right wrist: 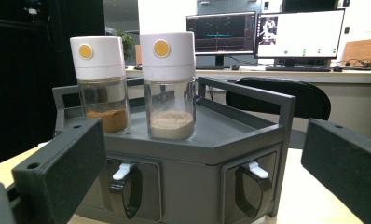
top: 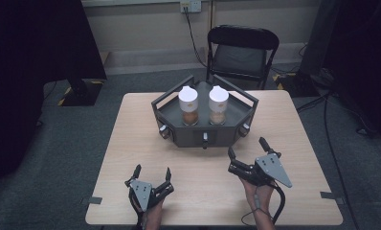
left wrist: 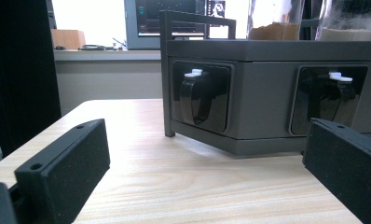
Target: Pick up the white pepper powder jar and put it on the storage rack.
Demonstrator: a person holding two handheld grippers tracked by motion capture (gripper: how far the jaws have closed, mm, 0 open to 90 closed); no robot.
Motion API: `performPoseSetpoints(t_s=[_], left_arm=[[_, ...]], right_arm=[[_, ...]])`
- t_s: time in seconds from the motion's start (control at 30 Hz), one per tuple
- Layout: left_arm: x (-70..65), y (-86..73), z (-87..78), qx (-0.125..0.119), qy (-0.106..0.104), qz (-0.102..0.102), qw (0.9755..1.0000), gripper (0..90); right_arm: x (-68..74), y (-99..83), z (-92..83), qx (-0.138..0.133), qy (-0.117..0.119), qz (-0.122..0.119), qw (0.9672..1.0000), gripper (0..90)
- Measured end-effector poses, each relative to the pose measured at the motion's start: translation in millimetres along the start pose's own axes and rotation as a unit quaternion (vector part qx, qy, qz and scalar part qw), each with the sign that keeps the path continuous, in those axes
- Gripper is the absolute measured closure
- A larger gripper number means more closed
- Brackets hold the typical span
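A dark grey hexagonal tray stand (top: 205, 129) sits at the table's far middle, with small drawer-like panels and looped pulls (right wrist: 126, 190) on its faces. On it stand two glass jars with white caps: one with brown powder (top: 188, 106) (right wrist: 101, 84), one with pale powder (top: 218, 105) (right wrist: 168, 86). My left gripper (top: 153, 171) rests near the front edge, open and empty, pointing at the stand's left face (left wrist: 202, 100). Closer to the stand on the right, my right gripper (top: 247, 147) is open and holds nothing.
A black folding chair (top: 241, 52) stands behind the table. The wooden table (top: 131, 143) has bare room on both sides of the stand. Monitors and a desk (right wrist: 267, 37) lie beyond. Cables run on the floor at the right.
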State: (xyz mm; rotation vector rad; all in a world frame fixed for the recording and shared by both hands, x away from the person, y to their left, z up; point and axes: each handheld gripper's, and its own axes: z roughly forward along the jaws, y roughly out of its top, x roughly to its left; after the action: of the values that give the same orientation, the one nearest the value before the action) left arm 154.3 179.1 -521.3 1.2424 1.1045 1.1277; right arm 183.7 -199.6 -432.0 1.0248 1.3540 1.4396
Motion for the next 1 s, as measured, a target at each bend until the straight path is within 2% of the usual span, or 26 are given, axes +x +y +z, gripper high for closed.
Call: performPoseSetpoints(t_s=[0.7,1.0], left_arm=[[0.0,-0.2,0.0,0.000,0.000,0.000,1.0000,0.0],[0.0,-0.2,0.0,0.000,0.000,0.000,1.0000,0.0]], right_arm=[[6.7,-29.9,-18.8,0.001,-0.023,-0.011,0.9997,0.0],[11.5,-50.2,-26.5,-0.001,-0.031,-0.014,0.9994,0.0]])
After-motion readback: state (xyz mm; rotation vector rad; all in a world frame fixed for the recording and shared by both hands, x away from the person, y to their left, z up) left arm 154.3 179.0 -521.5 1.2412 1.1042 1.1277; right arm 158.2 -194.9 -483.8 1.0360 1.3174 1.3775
